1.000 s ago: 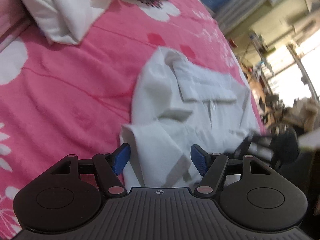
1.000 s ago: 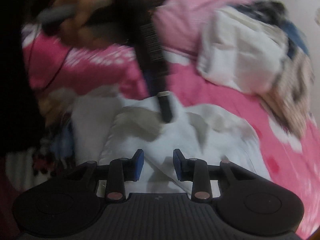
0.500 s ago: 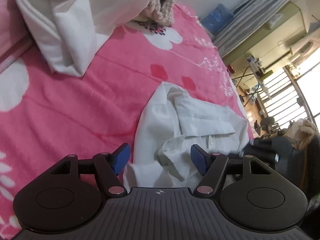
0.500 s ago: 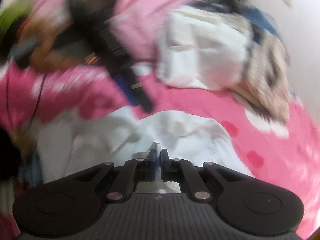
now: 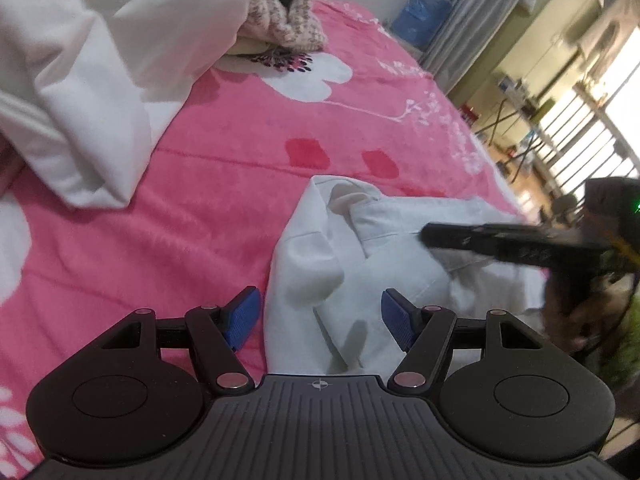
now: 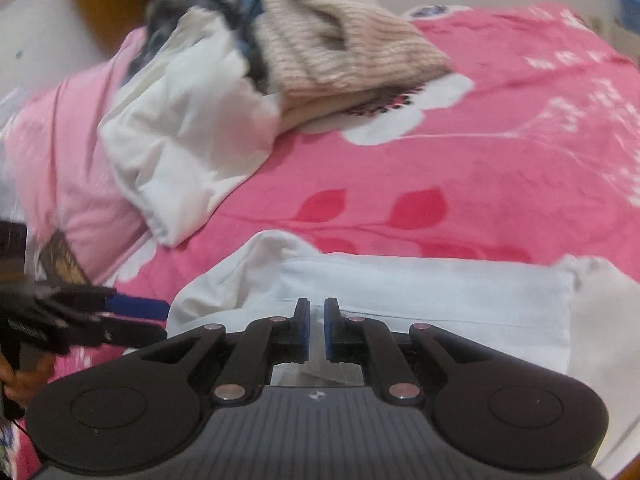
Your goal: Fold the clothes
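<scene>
A white collared shirt (image 5: 320, 264) lies partly folded on the pink flowered blanket (image 5: 200, 184). My left gripper (image 5: 320, 320) hovers open over the shirt's near edge, blue pads wide apart and pressing on nothing. In the right wrist view the shirt (image 6: 440, 292) spreads just ahead of my right gripper (image 6: 316, 328). Its jaws are opening from nearly shut, a narrow slit shows between the pads, and I see no cloth pinched there. From the left view the right gripper (image 5: 432, 236) reaches in blurred over the collar. The left gripper (image 6: 160, 318) shows at the shirt's left edge.
A heap of clothes sits at the bed's far end: a white garment (image 5: 100, 80) and a beige knit (image 6: 340, 40). A pale pink pillow (image 6: 68, 160) lies at the left. Past the bed's right edge are a curtain, a blue bin (image 5: 420, 16) and a bright window.
The right gripper closed from part open to almost shut and swept sideways across the shirt while rolling. The left gripper drifted a little. The shirt's front fold has shifted.
</scene>
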